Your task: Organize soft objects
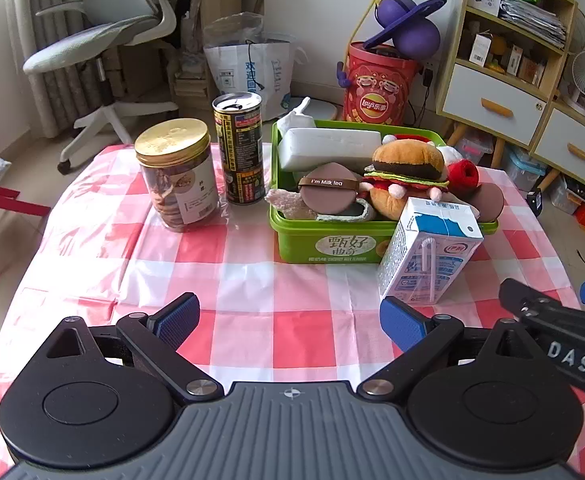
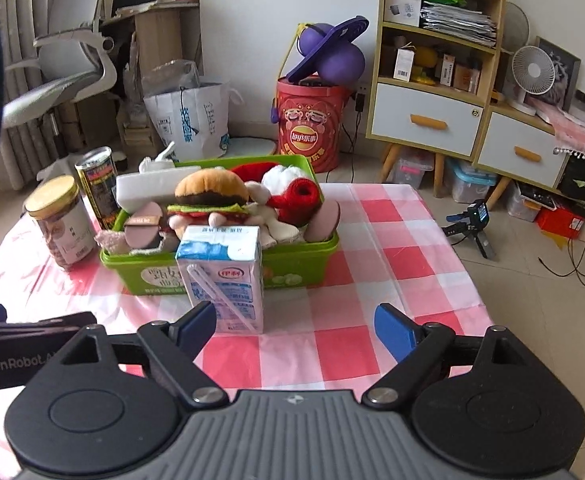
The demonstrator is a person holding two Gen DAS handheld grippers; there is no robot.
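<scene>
A green bin (image 1: pixel 332 246) (image 2: pixel 292 258) stands on the checked tablecloth, filled with soft things: a plush burger (image 1: pixel 406 166) (image 2: pixel 210 190), a white foam block (image 1: pixel 328 146) (image 2: pixel 148 186), brown powder puffs (image 1: pixel 328 190) (image 2: pixel 144 226), a red sock roll (image 1: pixel 464 174) (image 2: pixel 298 198). A milk carton (image 1: pixel 428 250) (image 2: pixel 226 280) stands upright just in front of the bin. My left gripper (image 1: pixel 288 320) is open over bare cloth, well short of the bin. My right gripper (image 2: pixel 296 322) is open too, nothing between its fingers; the carton stands just beyond its left fingertip (image 2: pixel 198 326).
A gold-lidded jar (image 1: pixel 178 174) (image 2: pixel 62 222) and a tall dark can (image 1: pixel 238 148) (image 2: pixel 98 186) stand left of the bin. Beyond the table are an office chair (image 1: pixel 104 36), a red Lay's bucket (image 2: pixel 306 128), a shelf unit (image 2: pixel 432 64) and a small tripod camera (image 2: pixel 472 224).
</scene>
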